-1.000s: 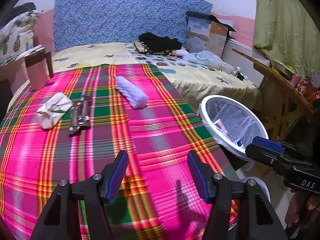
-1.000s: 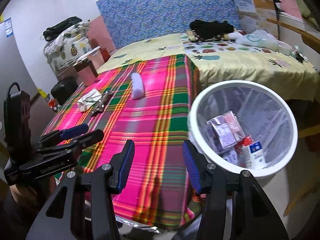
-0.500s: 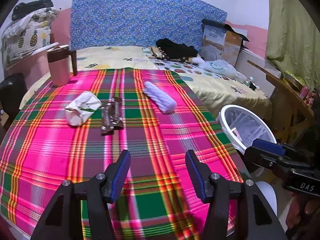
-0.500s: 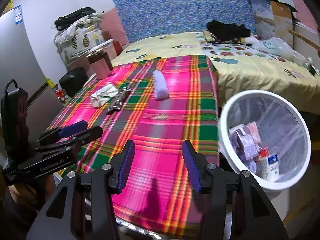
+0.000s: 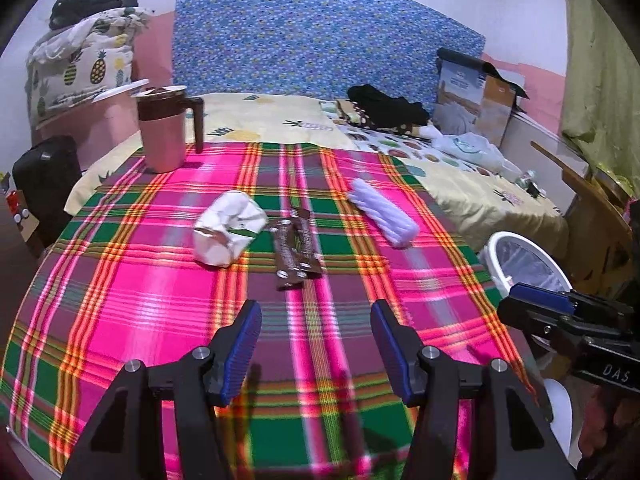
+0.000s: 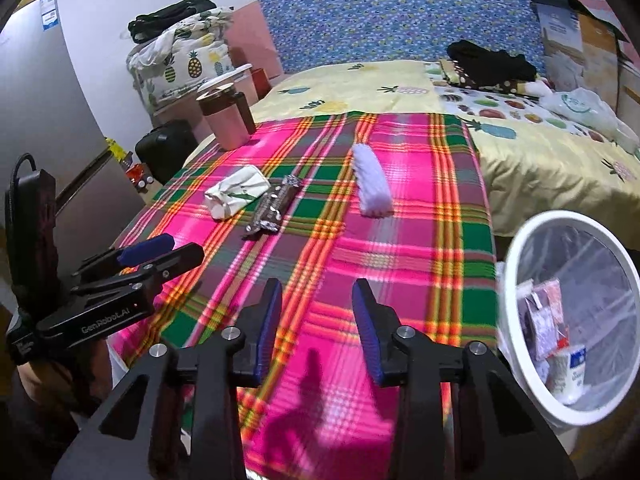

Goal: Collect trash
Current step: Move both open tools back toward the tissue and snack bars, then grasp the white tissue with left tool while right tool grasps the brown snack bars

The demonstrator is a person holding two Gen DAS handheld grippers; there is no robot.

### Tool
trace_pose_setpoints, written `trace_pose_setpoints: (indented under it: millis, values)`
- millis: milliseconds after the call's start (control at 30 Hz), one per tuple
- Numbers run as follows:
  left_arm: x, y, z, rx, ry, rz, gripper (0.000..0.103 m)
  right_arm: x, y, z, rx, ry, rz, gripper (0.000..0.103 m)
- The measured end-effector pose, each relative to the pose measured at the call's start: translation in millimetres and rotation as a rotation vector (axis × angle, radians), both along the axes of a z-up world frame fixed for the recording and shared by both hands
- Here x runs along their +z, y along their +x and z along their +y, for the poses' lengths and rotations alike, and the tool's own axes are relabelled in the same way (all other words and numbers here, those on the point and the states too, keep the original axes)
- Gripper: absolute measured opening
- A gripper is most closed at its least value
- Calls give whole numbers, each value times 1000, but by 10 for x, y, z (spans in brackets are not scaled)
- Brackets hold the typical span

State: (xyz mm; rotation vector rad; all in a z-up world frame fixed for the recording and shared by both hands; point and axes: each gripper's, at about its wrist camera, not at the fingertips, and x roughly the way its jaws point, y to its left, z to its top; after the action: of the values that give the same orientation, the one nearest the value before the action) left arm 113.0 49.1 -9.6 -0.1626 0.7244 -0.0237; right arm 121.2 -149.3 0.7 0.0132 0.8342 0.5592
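Left wrist view
Left gripper (image 5: 316,338): jaws stood wide, nothing between the blue pads; they had just been closing a little. It hung over the near edge of the plaid cloth (image 5: 120,300).
Crumpled white wrapper (image 5: 228,234): lay on the cloth toward its far left part.
Brown wrapper (image 5: 296,254): lay flat just right of the white one, at mid-cloth, slightly apart from it.
Lilac ridged roll (image 5: 384,212): lay aslant toward the far right edge of the cloth, apart from the brown wrapper.
Pink jug (image 5: 164,132): stood upright at the far left corner of the cloth, brown lid on.
White bin (image 5: 496,248): stood off the right edge of the cloth, lined with clear film.
Right gripper (image 5: 536,302): seen from the side at right, in front of the bin; its gap could not be told here.

Right wrist view
Right gripper (image 6: 316,322): jaws stood at a moderate gap, empty; they had just been closing. It hung over the near edge of the cloth (image 6: 452,280).
White bin (image 6: 516,264): beside the right edge of the cloth; packets and a small carton lay inside.
Wrappers and roll: white wrapper (image 6: 236,196), brown wrapper (image 6: 274,208) and lilac roll (image 6: 372,184) lay in a row across the cloth's far half.
Left gripper (image 6: 168,250): at left, over the cloth's left edge, holding nothing.
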Motion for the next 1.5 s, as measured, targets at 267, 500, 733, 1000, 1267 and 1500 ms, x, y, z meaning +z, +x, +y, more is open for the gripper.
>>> trace_pose_setpoints:
  millis: [267, 500, 733, 1000, 1267, 1500]
  values:
    - [-33, 249, 332, 31, 8, 23, 57, -13, 165, 235, 33, 13, 22, 32]
    - [-2, 426, 595, 58, 21, 16, 57, -65, 308, 434, 52, 16, 48, 32]
    - [-110, 753, 790, 62, 17, 44, 57, -118, 426, 574, 57, 15, 65, 32]
    - [-405, 1139, 856, 76, 5, 122, 56, -201, 587, 667, 52, 4, 85, 32]
    - [-406, 973, 906, 91, -1, 110, 38, -281, 767, 798, 59, 3, 105, 32]
    - [-359, 753, 999, 119, -44, 82, 38, -384, 901, 938, 61, -8, 119, 32]
